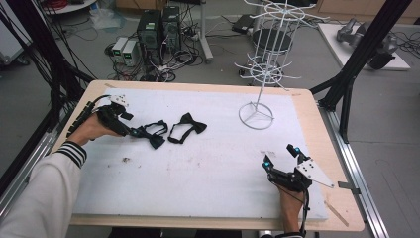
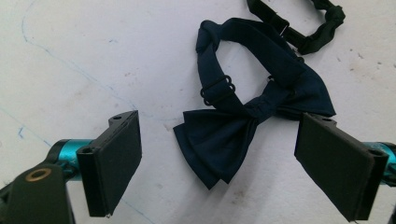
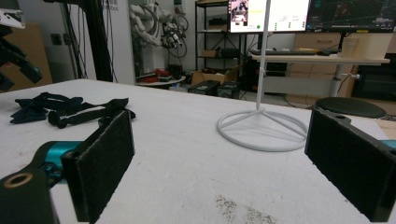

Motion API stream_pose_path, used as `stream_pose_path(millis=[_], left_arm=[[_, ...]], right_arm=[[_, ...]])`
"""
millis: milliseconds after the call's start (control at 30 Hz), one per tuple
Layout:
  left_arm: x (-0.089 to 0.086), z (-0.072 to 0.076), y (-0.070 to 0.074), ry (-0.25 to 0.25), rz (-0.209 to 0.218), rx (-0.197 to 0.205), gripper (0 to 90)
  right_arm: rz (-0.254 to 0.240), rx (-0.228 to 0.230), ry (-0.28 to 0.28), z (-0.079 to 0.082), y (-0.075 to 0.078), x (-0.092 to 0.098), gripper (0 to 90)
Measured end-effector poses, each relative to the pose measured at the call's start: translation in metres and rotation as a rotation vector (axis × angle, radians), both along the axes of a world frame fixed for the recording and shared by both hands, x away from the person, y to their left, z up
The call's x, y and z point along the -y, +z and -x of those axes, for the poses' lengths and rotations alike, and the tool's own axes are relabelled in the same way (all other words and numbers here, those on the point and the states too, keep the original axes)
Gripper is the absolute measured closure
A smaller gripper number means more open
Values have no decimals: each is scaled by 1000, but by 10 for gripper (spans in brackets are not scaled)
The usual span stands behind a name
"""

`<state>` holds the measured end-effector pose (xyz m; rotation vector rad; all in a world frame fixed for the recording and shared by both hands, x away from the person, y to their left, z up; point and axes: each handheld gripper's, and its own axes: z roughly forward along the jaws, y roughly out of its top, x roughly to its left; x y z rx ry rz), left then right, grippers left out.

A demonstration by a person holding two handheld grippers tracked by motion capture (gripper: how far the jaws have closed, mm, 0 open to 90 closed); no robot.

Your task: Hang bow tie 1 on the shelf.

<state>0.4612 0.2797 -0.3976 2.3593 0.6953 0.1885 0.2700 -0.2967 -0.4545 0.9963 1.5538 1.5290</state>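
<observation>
A white wire rack (image 1: 265,59) stands on the white mat (image 1: 208,168), far side. 2nd black bow tie (image 1: 186,127) lies near it. PCs (image 1: 158,29) sit on the floor behind.

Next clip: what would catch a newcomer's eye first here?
Two dark bow ties on the white mat: the navy bow tie lies between the open jaws of the left gripper, with the black bow tie just beyond it. The white wire rack stands tall at the far right, and the right gripper rests open near the front.
</observation>
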Motion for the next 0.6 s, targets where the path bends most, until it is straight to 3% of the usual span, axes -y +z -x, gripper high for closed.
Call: stream_pose_path(millis=[100, 200, 300, 600], left_arm=[[2, -1, 2, -9, -50, -3, 153], [7, -2, 11, -28, -46, 12, 153], [12, -4, 14, -46, -90, 9, 153], [22, -8, 6, -95, -176, -17, 168]], right_arm=[[1, 3, -1, 0, 0, 0, 76], [-4, -2, -4, 0, 0, 0, 76], [-4, -1, -2, 0, 0, 0, 76], [-4, 2, -3, 0, 0, 0, 76]])
